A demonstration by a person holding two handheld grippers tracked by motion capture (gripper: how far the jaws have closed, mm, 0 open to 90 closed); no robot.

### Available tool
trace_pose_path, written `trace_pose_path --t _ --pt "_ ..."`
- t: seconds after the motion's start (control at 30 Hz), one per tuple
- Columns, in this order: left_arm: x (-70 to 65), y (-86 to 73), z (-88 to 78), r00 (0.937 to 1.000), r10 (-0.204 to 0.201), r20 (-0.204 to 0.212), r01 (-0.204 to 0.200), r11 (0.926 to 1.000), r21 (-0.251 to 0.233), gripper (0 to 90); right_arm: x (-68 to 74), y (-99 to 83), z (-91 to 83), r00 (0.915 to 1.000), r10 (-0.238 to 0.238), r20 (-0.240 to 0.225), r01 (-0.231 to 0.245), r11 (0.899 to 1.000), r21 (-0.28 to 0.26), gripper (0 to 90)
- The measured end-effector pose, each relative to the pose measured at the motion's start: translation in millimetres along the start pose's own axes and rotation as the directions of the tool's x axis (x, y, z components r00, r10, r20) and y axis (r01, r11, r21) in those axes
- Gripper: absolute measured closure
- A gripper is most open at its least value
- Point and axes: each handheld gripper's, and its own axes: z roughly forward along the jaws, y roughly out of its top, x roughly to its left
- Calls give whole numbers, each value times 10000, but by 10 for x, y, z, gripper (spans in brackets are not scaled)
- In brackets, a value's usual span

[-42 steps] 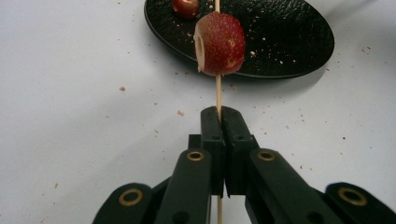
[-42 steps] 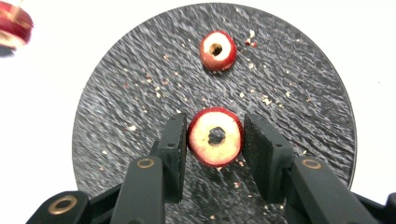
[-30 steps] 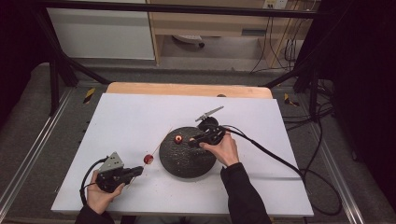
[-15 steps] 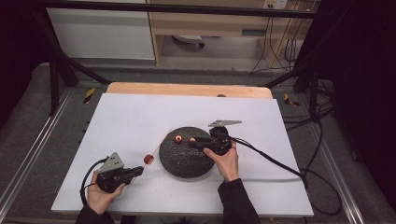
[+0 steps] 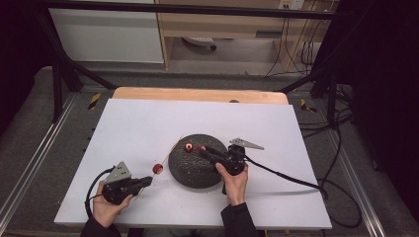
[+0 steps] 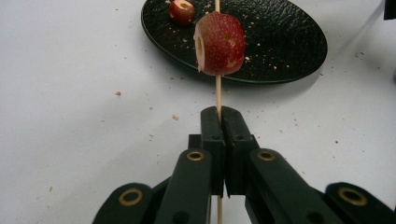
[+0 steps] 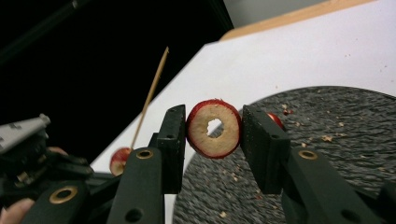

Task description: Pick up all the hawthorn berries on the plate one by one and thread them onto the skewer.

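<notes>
The cored fruit [image 7: 214, 128], above the plate's [image 5: 195, 170] far edge, sits clamped in the right gripper [image 5: 203, 150], while the left gripper [image 6: 219, 116] pinches the skewer [image 6: 217, 88] near the table's near-left corner; bad alignment could split it.

A: what's around the white table [image 5: 148, 123] besides the work stuff?

B: a wooden board [image 5: 197, 94] sticks out along its far edge. Behind that there's a white cabinet [image 5: 106, 34] on the left and a wooden shelf unit [image 5: 222, 22] next to it.

A: and on the right?

B: black cables [image 5: 341, 148] looping over the grey floor [image 5: 29, 148], plus metal rails [image 5: 360, 187] beside the table.
</notes>
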Motion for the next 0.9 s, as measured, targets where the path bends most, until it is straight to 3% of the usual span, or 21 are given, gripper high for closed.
trace_pose_path --t 0.17,0.37,0.9 --pt "-12 0 1 10000 -29 1 29 10000 -87 884 33 -72 -6 9989 451 -94 -458 9941 -979 618" --pt "-29 1 10 10000 -61 23 61 9999 -139 884 42 -111 13 9972 730 -170 -749 9790 -1895 618" --pt "-111 28 78 9999 -45 125 48 9997 -237 884 39 -99 59 9912 1274 -372 -1325 9328 -3352 619"
